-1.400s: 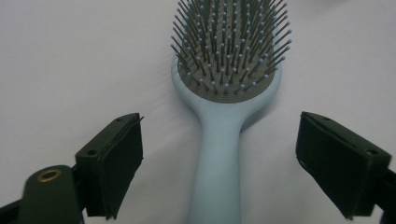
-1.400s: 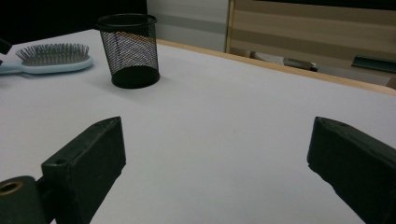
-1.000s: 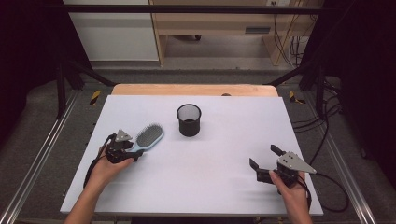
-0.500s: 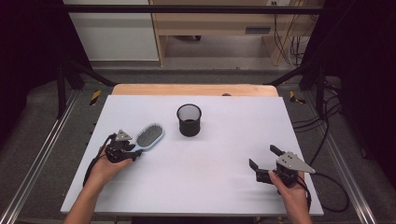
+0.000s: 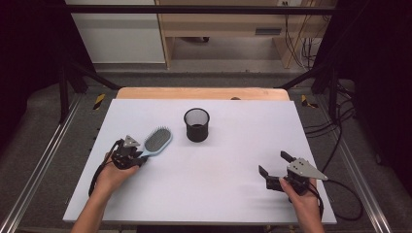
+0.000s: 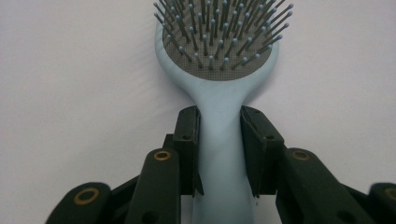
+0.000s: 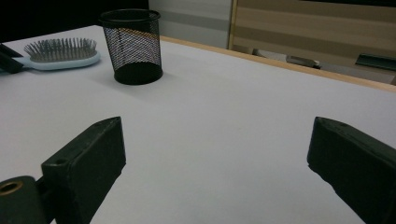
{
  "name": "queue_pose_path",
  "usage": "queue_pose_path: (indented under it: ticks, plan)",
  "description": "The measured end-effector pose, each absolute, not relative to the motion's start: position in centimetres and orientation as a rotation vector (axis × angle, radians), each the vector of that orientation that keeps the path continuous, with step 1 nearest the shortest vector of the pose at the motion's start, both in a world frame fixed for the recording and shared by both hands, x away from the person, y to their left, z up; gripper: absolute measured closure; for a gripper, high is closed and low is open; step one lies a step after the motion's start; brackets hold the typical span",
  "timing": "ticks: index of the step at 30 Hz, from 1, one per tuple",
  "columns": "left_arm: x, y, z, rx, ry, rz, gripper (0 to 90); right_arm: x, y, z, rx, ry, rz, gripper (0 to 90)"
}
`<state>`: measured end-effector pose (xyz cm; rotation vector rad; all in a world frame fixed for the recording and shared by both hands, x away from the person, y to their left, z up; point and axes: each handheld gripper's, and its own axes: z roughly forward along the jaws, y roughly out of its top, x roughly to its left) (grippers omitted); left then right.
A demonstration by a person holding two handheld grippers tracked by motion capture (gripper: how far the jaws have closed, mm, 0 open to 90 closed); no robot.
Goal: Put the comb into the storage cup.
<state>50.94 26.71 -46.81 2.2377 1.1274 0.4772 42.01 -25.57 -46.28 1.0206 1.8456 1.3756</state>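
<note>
The pale blue hairbrush [image 5: 154, 141] lay bristles-up on the white table [image 5: 223, 194], toward its left side, its head pointing at the black mesh cup [image 5: 197, 124] standing near the middle. From above, the brush's handle vanished under the left gripper [image 5: 138, 158]; the left gripper view made the contact plain (both black pads sat flat against the sides of the handle [image 6: 219, 154], just below where it widens into the head). Those jaws had just been closing, and they were pinching the handle between them. The right gripper view gave the low angle, with the brush [image 7: 63, 53] and the cup [image 7: 133, 44] far off beyond its own spread jaws. The right gripper [image 5: 274, 169] rested well apart near the table's right front corner, jaws wide and nothing between them.
</note>
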Motion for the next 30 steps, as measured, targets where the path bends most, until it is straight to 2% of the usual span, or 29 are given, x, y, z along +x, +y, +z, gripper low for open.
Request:
queue_pose_path:
  ticks: [9,30]
  plan:
    - [50.4,26.7,-47.1,2.209,1.111,0.526,69.0,41.9,-25.6,-46.3,1.035,1.833,1.399,4.7]
    - [49.5,27.5,-46.9,2.175,1.099,0.509,69.2,42.0,-25.3,-46.3,1.033,1.837,1.398,4.7]
